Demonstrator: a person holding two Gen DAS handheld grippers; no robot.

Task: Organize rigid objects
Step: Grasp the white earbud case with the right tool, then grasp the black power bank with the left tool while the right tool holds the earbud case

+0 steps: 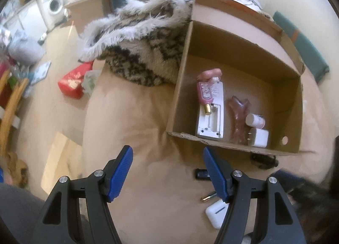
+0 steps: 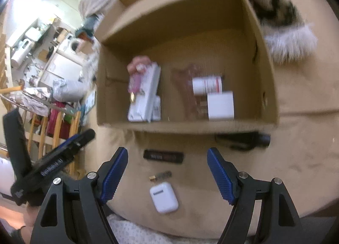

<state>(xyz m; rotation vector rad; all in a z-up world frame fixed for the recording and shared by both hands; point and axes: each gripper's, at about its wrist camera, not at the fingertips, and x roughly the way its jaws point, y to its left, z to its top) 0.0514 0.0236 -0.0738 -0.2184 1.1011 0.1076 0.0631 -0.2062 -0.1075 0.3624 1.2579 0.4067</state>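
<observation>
An open cardboard box [image 1: 182, 87] [image 2: 264, 74] lies on a tan cushion. Inside it are a white remote [image 1: 211, 116] [image 2: 146, 95], a pink bottle [image 1: 204, 93], a pink ribbed piece [image 1: 237, 114], a small white jar [image 1: 255, 120] [image 2: 206, 85] and a white plug adapter [image 1: 259, 138] [image 2: 220, 106]. In front of the box lie a white earbud case [image 2: 163, 197] [image 1: 216, 212], a small brass-tipped piece [image 2: 160, 175] [image 1: 208, 197], a flat black stick [image 2: 163, 156] [image 1: 202, 174] and a black object [image 2: 243, 139] [image 1: 264, 160]. My left gripper [image 1: 168, 160] is open over bare cushion. My right gripper [image 2: 167, 162] is open above the black stick, holding nothing.
A furry patterned blanket [image 1: 144, 53] lies beside the box. The cushion's edge drops to a floor with a red bag [image 1: 73, 81] and clutter. Wooden rails [image 2: 55, 121] stand at the left. The left gripper [image 2: 63, 154] shows at the left of the right wrist view.
</observation>
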